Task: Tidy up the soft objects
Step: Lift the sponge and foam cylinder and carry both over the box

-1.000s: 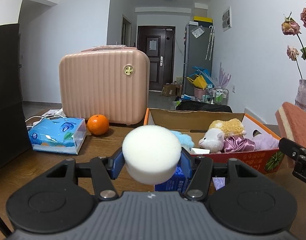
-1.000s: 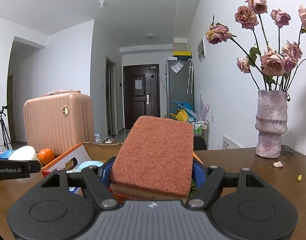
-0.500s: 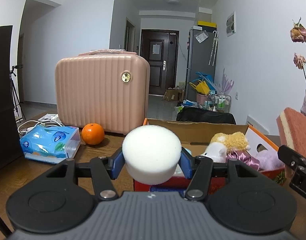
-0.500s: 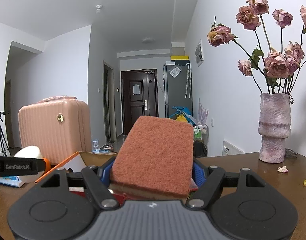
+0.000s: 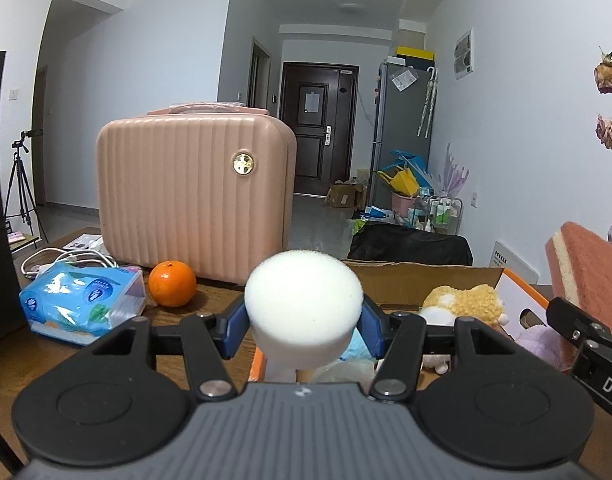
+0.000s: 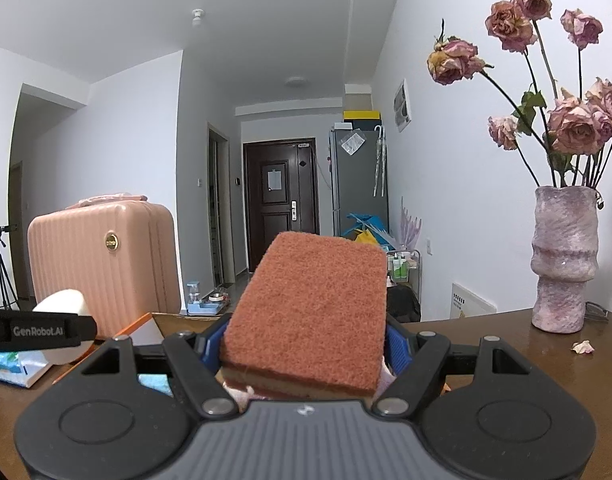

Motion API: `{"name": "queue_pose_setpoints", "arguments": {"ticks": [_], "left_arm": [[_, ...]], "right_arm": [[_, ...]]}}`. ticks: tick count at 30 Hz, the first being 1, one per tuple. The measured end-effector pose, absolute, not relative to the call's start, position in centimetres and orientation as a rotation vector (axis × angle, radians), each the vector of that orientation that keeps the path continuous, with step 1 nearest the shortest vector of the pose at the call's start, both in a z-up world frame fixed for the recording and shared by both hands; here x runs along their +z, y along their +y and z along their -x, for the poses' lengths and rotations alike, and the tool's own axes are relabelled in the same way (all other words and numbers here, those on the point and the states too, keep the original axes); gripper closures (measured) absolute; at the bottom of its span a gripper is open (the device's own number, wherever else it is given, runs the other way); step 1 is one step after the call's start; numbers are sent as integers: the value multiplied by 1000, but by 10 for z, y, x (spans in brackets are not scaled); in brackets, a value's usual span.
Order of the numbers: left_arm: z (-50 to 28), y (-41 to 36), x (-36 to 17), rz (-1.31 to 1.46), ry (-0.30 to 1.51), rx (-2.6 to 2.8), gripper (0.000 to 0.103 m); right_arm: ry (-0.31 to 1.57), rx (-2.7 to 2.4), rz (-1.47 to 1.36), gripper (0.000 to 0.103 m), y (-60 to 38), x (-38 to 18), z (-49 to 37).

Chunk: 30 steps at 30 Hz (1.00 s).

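My left gripper is shut on a round white foam sponge and holds it above the near left edge of an open cardboard box. The box holds a yellow plush toy, a purple plush and other soft things. My right gripper is shut on a flat brown scouring sponge, held over the box's right side. That sponge also shows in the left wrist view, and the white sponge in the right wrist view.
A pink suitcase stands at the back left of the wooden table, with an orange and a blue tissue pack in front. A vase of dried roses stands at the right.
Both grippers have moved forward and up over the box with their sponges still held. The box's front wall has dropped out of sight below the left gripper.
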<state>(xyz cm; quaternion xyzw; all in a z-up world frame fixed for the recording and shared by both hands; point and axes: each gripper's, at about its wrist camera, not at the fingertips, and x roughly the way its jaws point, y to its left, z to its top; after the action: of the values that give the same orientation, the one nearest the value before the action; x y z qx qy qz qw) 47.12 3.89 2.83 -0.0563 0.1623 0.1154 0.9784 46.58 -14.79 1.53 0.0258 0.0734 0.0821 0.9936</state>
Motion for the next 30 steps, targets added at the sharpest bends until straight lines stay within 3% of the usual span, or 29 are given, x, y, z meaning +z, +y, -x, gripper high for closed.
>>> {"name": "queue_pose_setpoints", "arguments": {"ticks": [30], "left_arm": [[-534, 37, 21, 83, 343, 198, 45]], "right_arm": [[175, 195, -19, 29, -138, 7, -530]]}}
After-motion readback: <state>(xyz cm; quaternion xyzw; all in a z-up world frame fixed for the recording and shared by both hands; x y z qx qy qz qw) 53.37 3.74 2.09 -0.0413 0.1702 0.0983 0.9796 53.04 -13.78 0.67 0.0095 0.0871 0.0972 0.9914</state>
